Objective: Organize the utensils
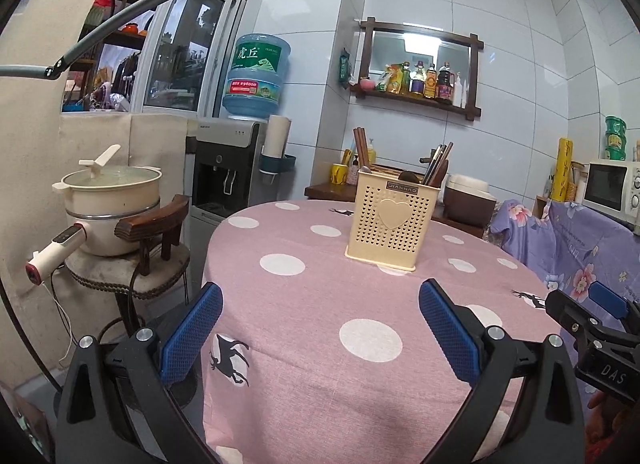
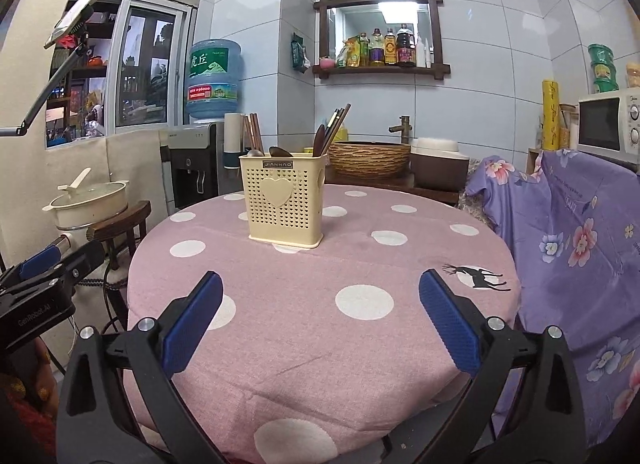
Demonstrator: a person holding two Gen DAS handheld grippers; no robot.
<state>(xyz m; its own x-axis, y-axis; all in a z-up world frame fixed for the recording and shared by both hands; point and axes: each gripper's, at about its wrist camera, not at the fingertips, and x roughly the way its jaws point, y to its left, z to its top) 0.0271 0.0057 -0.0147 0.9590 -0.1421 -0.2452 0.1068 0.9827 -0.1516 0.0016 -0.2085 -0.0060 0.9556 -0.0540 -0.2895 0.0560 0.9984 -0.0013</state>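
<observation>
1. Round table, pink polka-dot cloth with deer prints. The cloth carries only one object; no loose utensils lie on the part in view.
2. Cream perforated utensil holder, heart emblem on its front, stands upright toward the far edge of the table, left of centre in the right wrist view. In the left wrist view the same holder sits a little right of centre.
3. Left gripper: jaws spread wide, nothing between the blue pads; hovers over the near edge of the table. Right gripper: likewise spread wide and empty, over the near edge. Both are well apart from the holder.
4. Holder contents: a chopstick bundle upright at the left end, a second set leaning right at the other end, dark wooden spoons between them. Which compartment each occupies cannot be told from here.
5. Judgement: utensils appear already binned, so this is either the start of a re-sort or the finish. If re-sorting, the next move calls for reaching across to the far edge and closing on slender stems above the rim; the light holder could tip.
</observation>
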